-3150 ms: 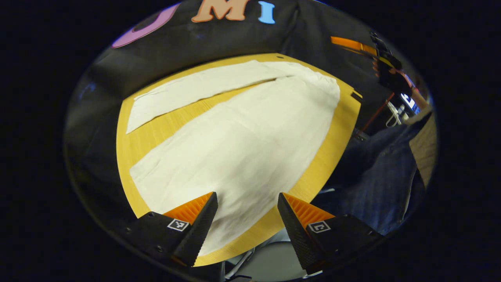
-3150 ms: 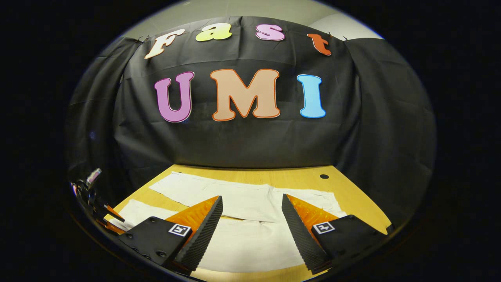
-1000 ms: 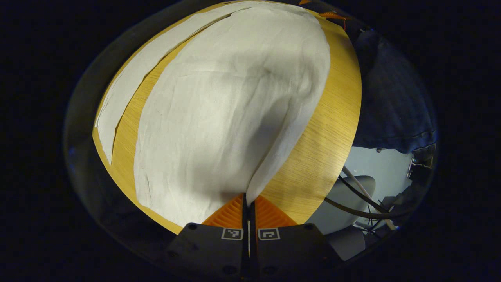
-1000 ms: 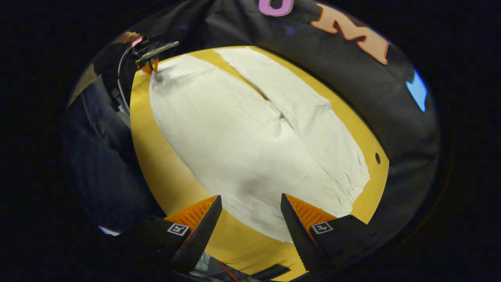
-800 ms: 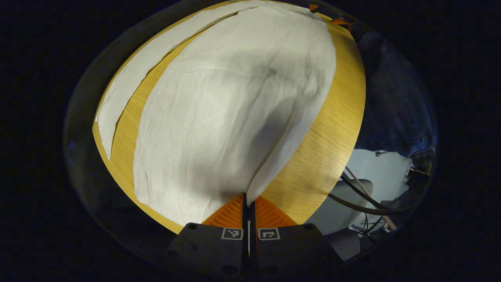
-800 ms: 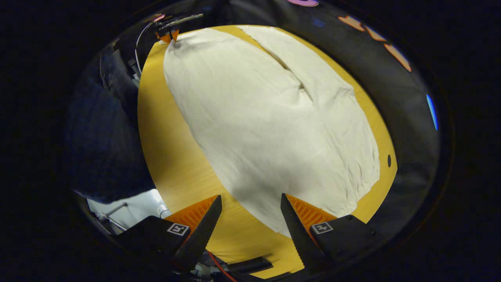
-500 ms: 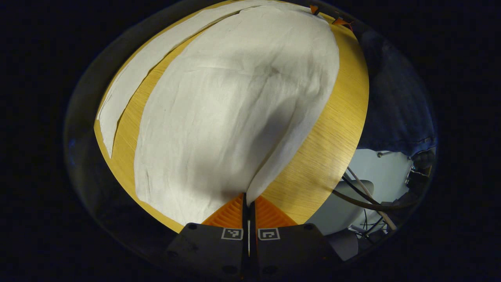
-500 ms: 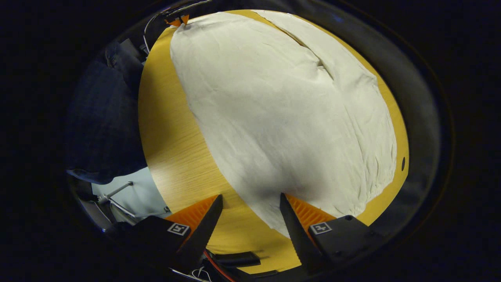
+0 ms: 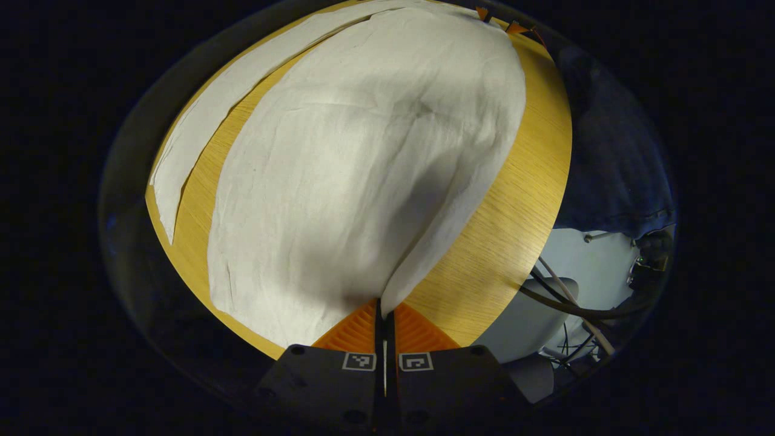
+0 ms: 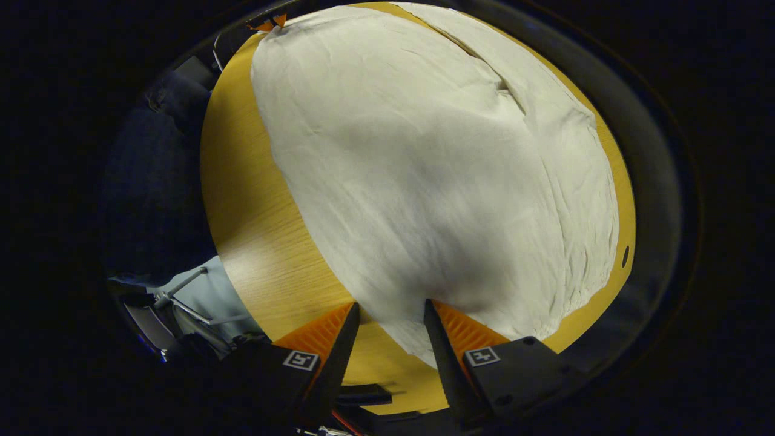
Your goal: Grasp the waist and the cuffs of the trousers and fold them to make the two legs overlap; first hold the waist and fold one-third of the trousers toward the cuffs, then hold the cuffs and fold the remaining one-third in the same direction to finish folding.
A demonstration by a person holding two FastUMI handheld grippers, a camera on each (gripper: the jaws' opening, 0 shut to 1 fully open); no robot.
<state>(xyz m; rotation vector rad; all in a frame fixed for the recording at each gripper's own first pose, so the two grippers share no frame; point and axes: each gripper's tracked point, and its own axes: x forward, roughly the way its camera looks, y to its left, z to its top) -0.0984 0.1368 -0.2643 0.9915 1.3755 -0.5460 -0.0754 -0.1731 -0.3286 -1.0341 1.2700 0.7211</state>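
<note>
Left gripper view shows the left gripper clenched on the cuff corner of the white trousers, which lie spread across the wooden table, one leg along its near edge and the other toward the far edge. In the right gripper view the right gripper straddles the waist corner at the table's near edge with jaws narrowed but not yet pinching, so it should close on the full fabric thickness before both lift together toward the far leg. The far leg's cuff is cut off at the rim, and whether the lower finger sits under the cloth is hard to tell
</note>
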